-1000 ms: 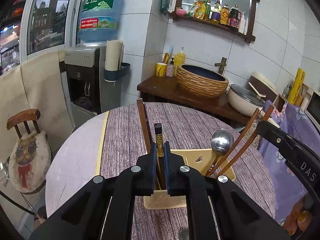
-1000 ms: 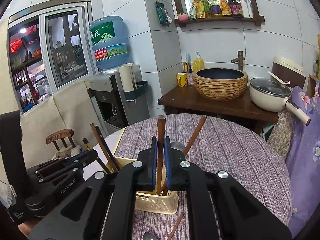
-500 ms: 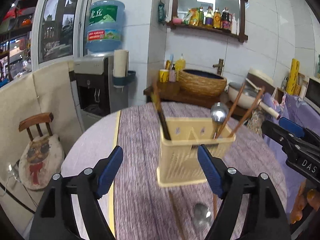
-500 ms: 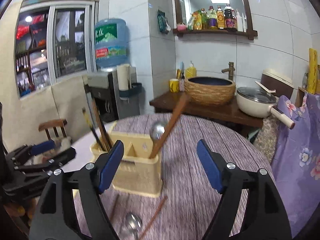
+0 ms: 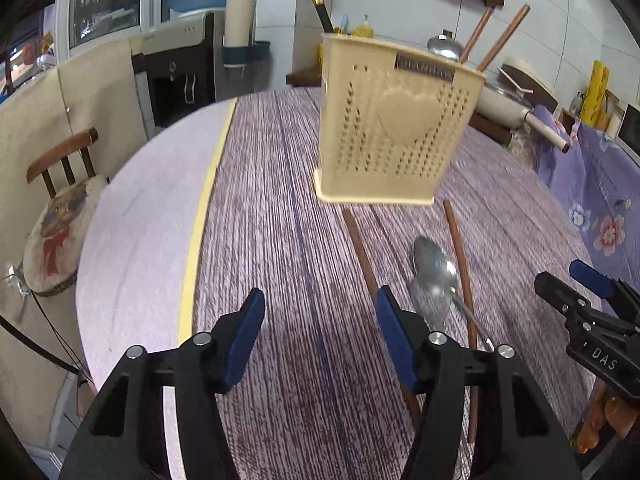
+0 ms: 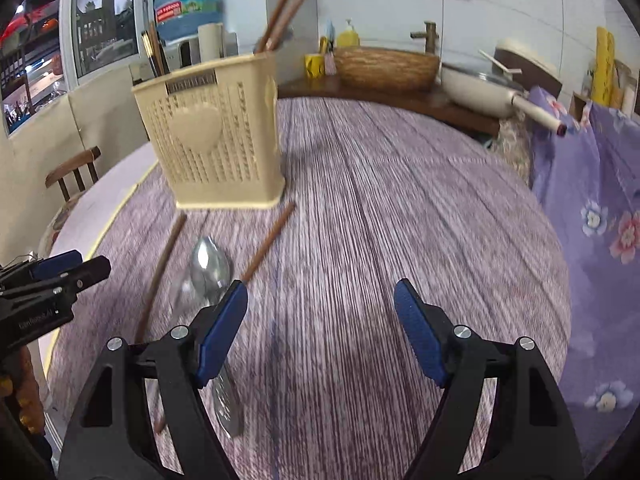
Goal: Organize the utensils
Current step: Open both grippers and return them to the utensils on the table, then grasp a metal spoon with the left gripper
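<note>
Utensils are partly sorted: the cream utensil holder stands upright on the counter and already carries two brown chopsticks and a steel spoon at one end, with dark chopsticks at the other end. That much of your job looks done.

What is left lies on the counter just in front of the holder, on your side of it. A loose spoon rests bowl toward the holder, and two loose brown chopsticks flank it: one chopstick on its left, the other chopstick on its right, both with far tips near the holder's base. From the right wrist view the same spoon sits just beyond your inner fingertip.

Your left hand-held gripper has its fingers spread wide and holds nothing; it hangs over the counter in front of the holder, close to the left chopstick. Your right hand-held gripper is likewise spread apart and empty, off to the right of the spoon.

So I judge you somewhat past halfway: three pieces remain to be picked up and dropped into the holder.
</note>
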A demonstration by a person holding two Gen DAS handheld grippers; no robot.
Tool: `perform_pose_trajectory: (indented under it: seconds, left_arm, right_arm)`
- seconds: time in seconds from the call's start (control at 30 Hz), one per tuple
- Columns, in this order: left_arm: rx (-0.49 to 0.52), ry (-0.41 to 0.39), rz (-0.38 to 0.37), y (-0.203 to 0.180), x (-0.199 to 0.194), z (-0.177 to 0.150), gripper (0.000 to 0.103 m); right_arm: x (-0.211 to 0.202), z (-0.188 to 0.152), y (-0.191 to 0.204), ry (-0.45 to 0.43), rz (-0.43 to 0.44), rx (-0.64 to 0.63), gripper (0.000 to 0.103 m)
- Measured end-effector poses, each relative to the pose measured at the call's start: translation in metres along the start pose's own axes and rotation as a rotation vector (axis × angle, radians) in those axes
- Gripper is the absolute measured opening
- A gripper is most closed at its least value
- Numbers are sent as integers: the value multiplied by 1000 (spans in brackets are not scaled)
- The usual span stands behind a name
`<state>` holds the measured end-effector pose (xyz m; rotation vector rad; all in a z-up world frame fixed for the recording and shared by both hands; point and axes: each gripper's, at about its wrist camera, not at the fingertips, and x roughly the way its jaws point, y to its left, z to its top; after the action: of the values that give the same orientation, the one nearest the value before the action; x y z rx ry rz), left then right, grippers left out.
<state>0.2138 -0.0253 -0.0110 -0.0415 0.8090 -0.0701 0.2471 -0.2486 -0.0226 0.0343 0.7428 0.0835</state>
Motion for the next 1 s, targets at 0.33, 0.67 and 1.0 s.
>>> perform_pose_trajectory:
  seconds: [0.33, 0.67, 1.0]
  left_arm:
    - [53, 28, -74, -31, 1, -15, 45]
    - [132, 63, -84, -61, 16, -16, 45]
    - [207, 92, -41, -80, 33, -17, 45]
  right_arm:
    - [-1, -17, -7, 18, 10, 20, 76]
    - [-10, -14, -23, 9, 16, 56, 76]
    - [-13, -14, -33, 9, 33, 80, 76]
